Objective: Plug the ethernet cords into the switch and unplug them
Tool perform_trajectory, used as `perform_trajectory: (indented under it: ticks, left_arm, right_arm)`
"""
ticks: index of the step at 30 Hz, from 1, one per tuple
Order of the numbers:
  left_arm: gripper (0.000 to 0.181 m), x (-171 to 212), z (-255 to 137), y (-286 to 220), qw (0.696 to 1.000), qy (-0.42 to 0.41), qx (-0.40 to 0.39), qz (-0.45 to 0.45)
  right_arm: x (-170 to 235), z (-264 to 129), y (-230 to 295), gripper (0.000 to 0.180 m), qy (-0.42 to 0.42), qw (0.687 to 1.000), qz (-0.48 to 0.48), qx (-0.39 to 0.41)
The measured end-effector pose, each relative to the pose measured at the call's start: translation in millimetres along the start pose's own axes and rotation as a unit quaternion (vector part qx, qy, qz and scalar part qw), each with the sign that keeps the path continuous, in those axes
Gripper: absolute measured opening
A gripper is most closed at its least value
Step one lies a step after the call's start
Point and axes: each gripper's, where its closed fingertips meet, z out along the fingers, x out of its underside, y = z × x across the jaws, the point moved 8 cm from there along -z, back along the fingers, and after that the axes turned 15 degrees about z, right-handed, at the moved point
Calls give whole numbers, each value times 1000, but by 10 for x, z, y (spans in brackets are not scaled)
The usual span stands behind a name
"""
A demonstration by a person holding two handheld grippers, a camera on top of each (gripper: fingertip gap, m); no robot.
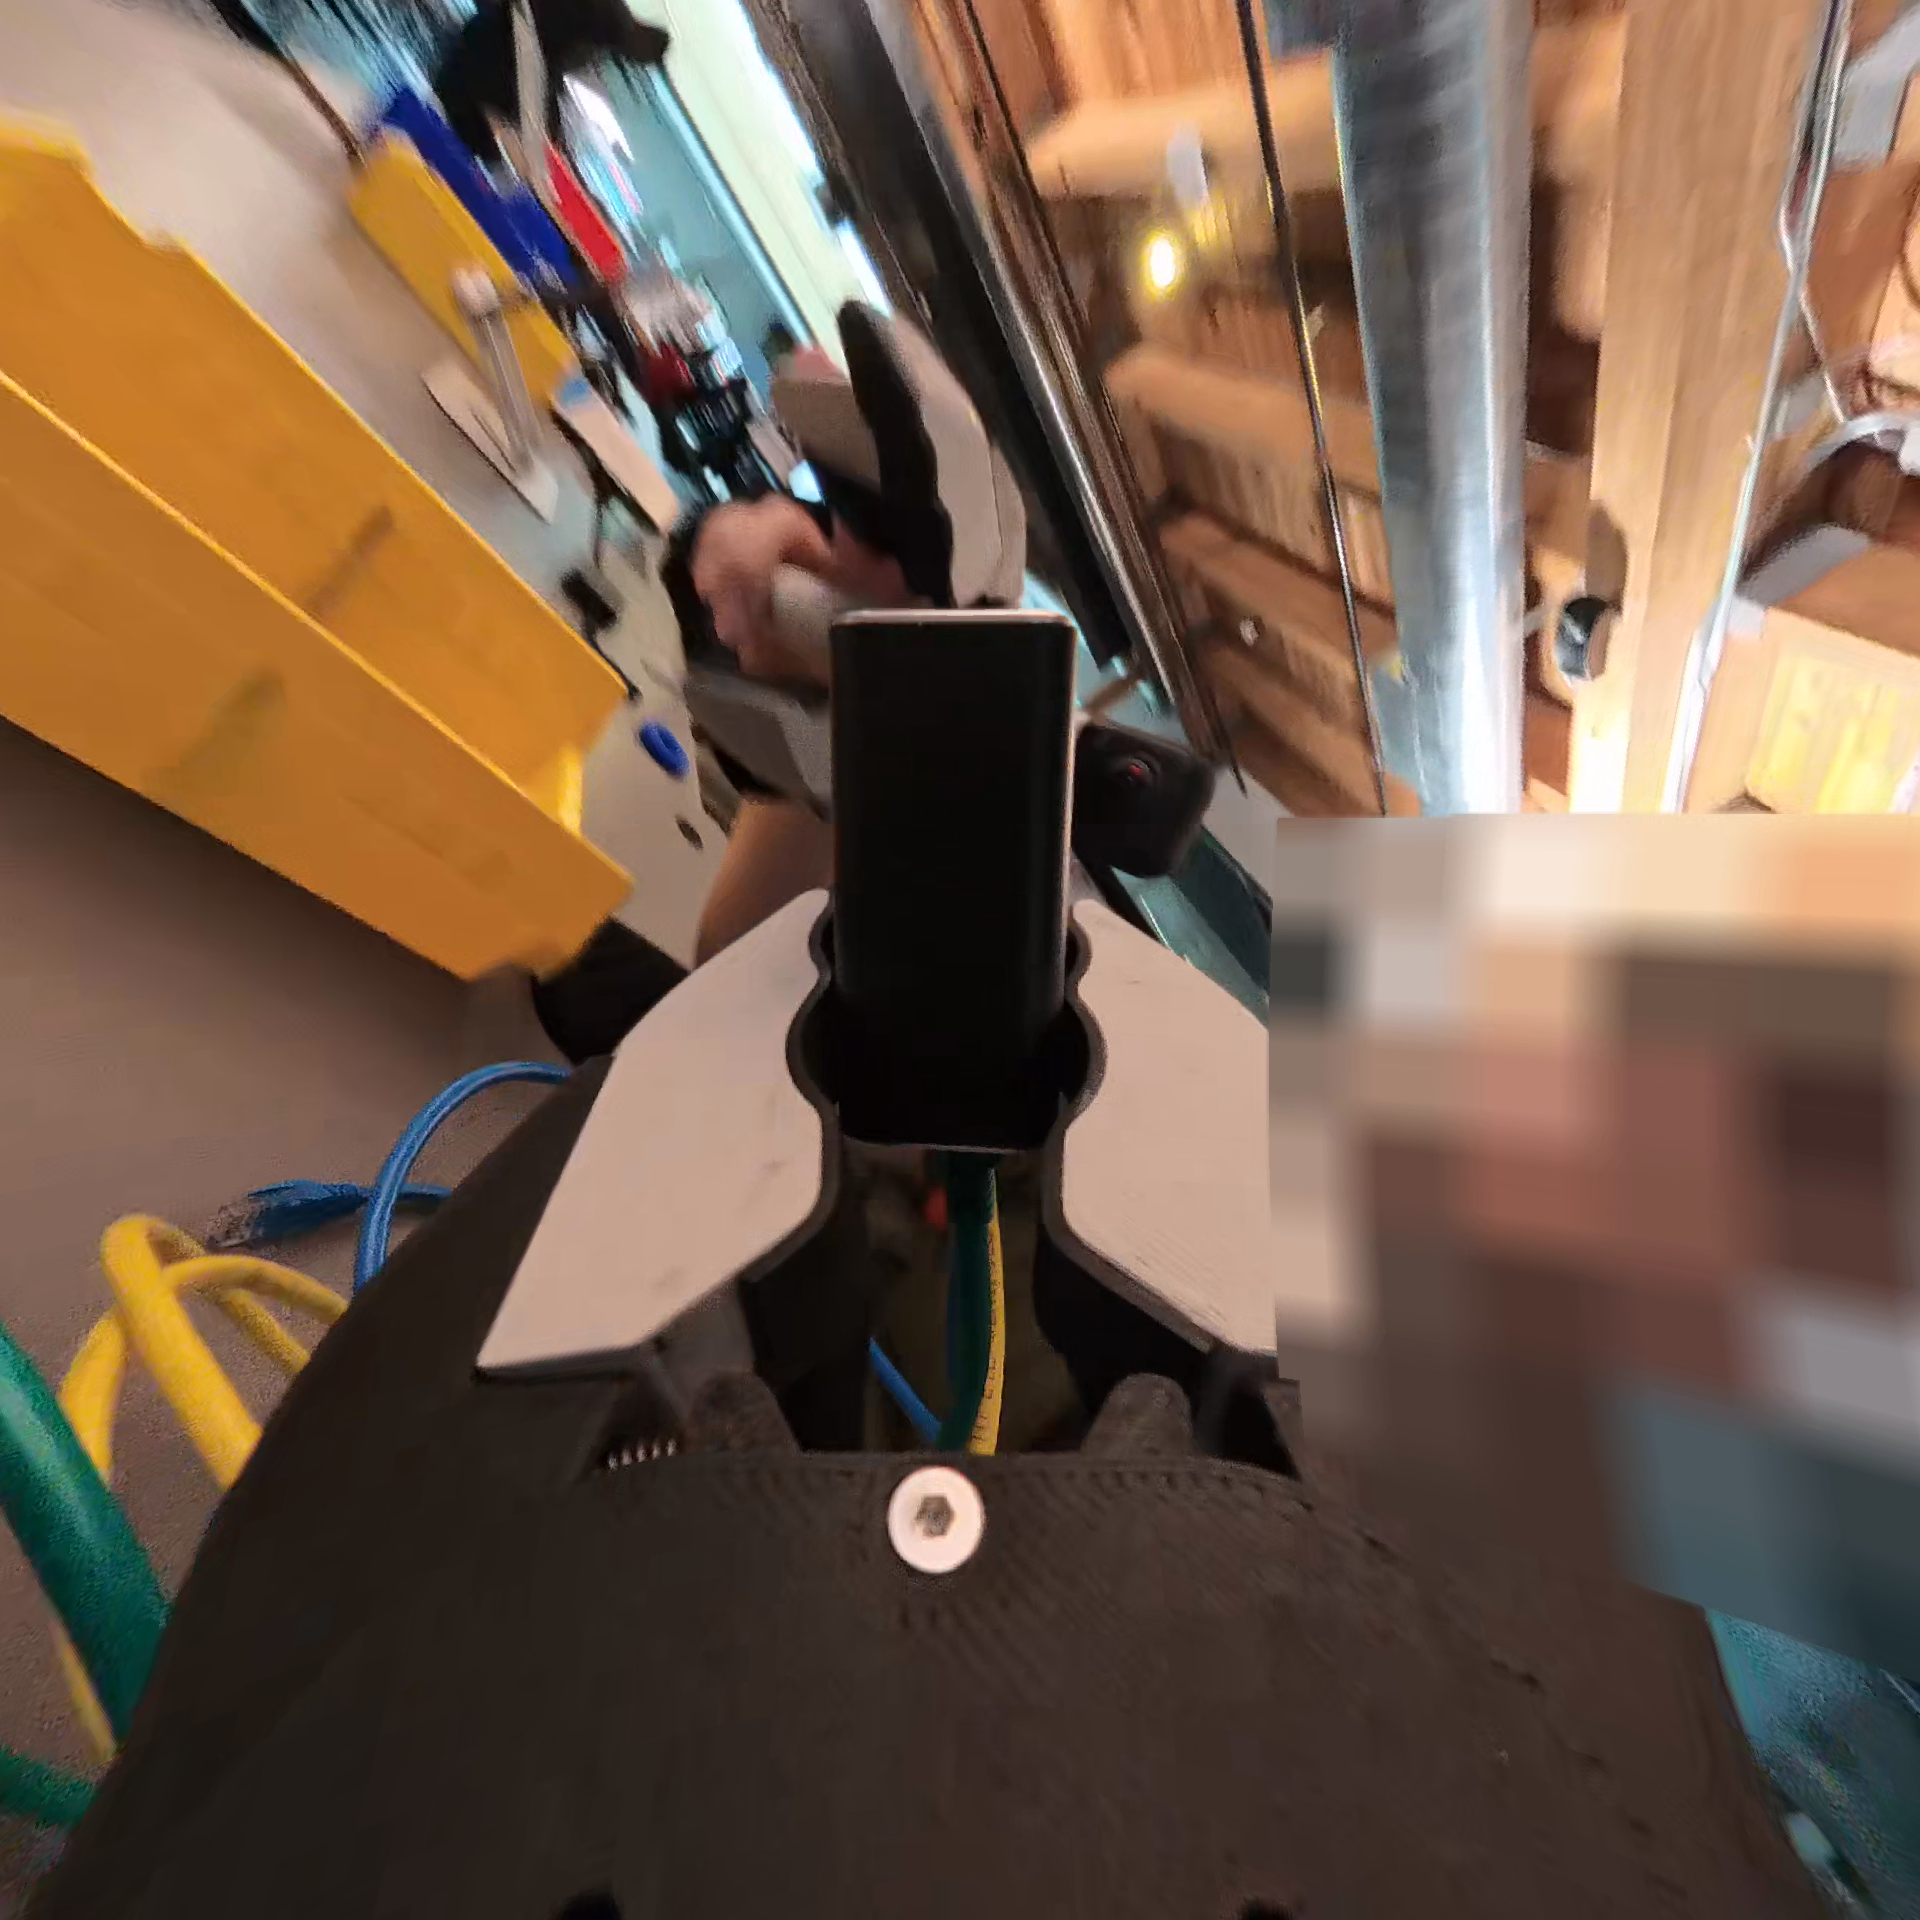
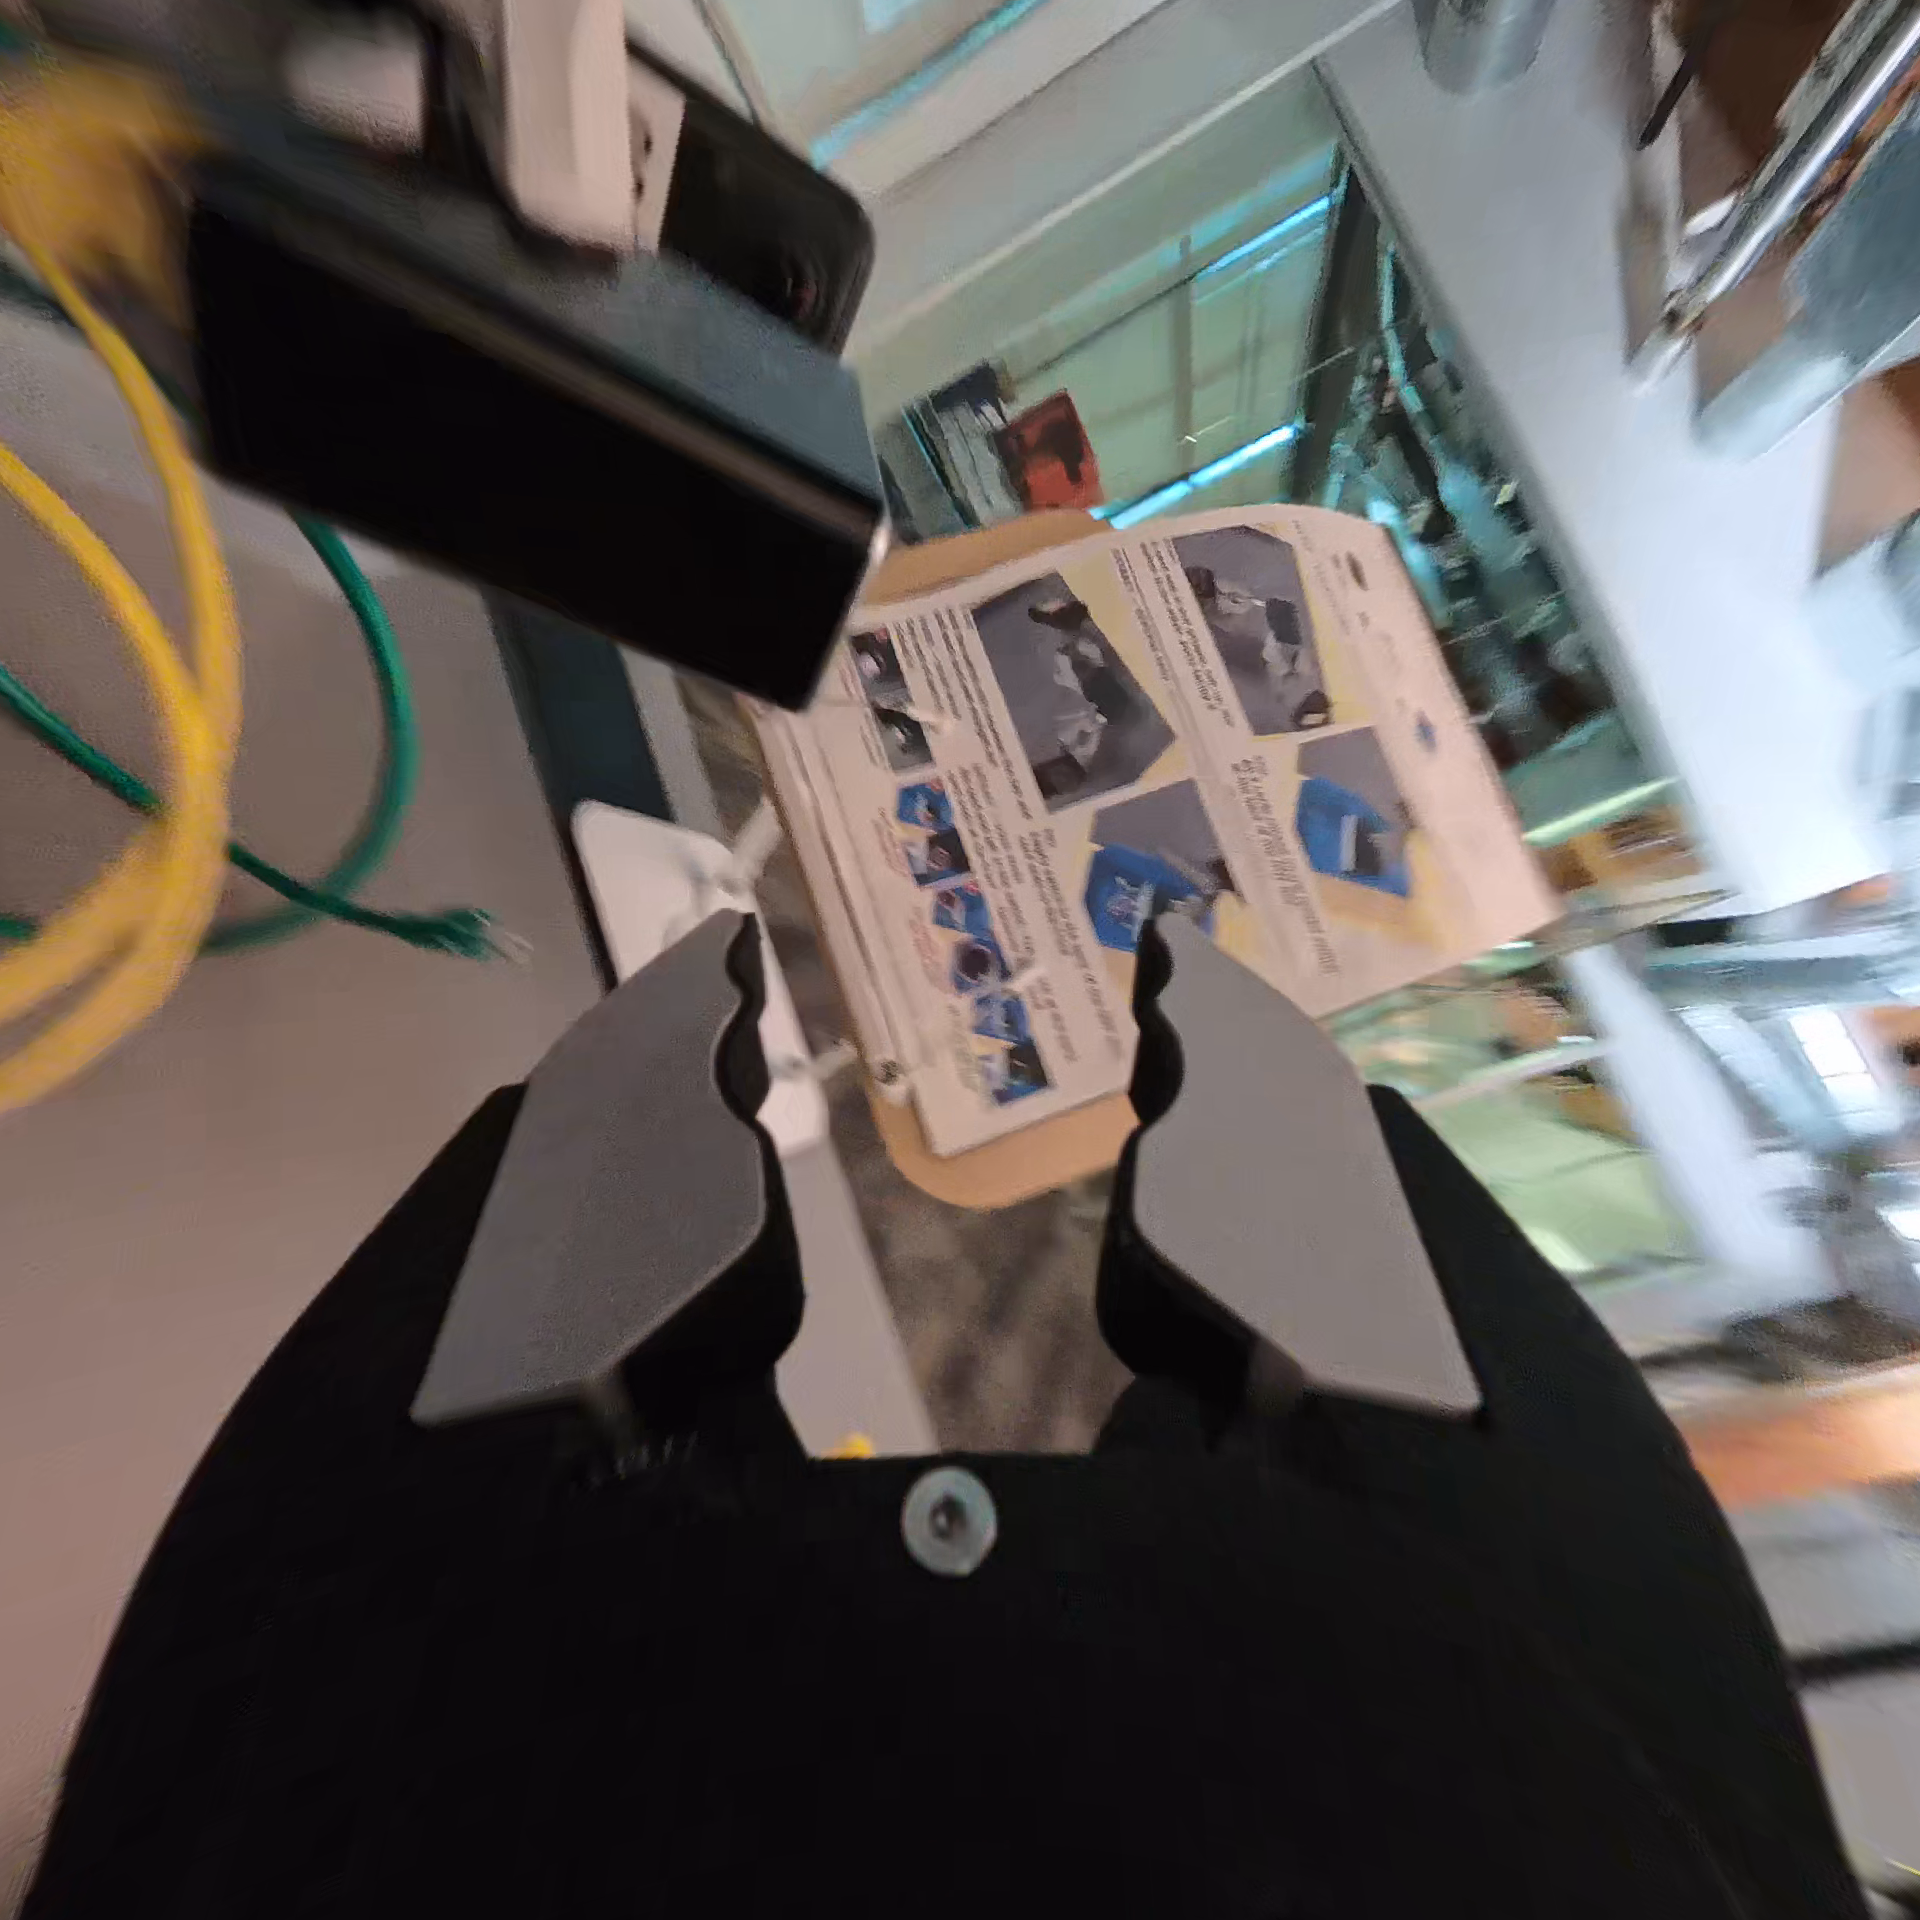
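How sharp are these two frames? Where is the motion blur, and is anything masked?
Left wrist view: the left gripper and the black switch it clamps are crisp, while the yellow bins and background smear; a mosaic patch covers the right side. Right wrist view: the right gripper, open, is sharp; the switch, yellow cord and room are streaked, edges bent by the wide lens.

Left gripper (image 1: 951,1023): matt grey plastic fingers (image 1: 691,1143) on a rough black body with layered ridges, one bright metal screw (image 1: 933,1518). Switch (image 1: 951,821): smooth black casing, slightly glossy. Cords: smooth plastic sheaths on the yellow cord (image 1: 182,1340), green cord (image 1: 73,1517) and blue cord (image 1: 416,1153). Bins (image 1: 281,644): glossy yellow plastic. Pipe (image 1: 1434,416): dull metal. Instruction sheet (image 2: 1143,810): printed paper on brown cardboard. Right gripper (image 2: 940,1023): matt grey fingers.
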Motion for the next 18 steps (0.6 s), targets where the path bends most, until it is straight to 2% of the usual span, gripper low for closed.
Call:
perform_trajectory:
  ticks: [1, 3, 5, 8, 9, 11, 13, 16, 18]
  left_arm:
    - [36, -40, -18, -26, 999, -21, -23, 9]
    - [36, -93, -28, -83, 995, -51, -74, 43]
    - [36, -115, -1, -132, 988, -72, -114, 68]
    - [36, -133, 61, -192, 976, -113, -151, 106]
    - [36, -136, 82, -211, 972, -124, -161, 121]
    - [36, -135, 119, -246, 963, -145, -171, 148]
    - [36, -130, 151, -279, 956, -164, -176, 169]
    - [36, -107, 231, -306, 948, -163, -184, 201]
    - [36, -83, 310, -315, 944, -146, -191, 227]
  right_arm:
    - [-47, -38, -9, 74, -20, 998, 46, -28]
    - [-192, -128, 28, 87, -85, 985, 119, -93]
    - [-351, -190, 67, 91, -145, 961, 189, -143]
    - [-416, -126, 17, 93, -142, 912, 348, -167]
    - [-384, -81, -1, 93, -125, 888, 407, -172]
    - [-317, -2, 2, 91, -102, 822, 519, -212]
    - [-261, 70, 37, 74, -84, 747, 603, -267]
    - [-194, 153, 92, 50, -61, 656, 662, -357]
    - [-170, 175, 89, 34, -75, 605, 687, -395]
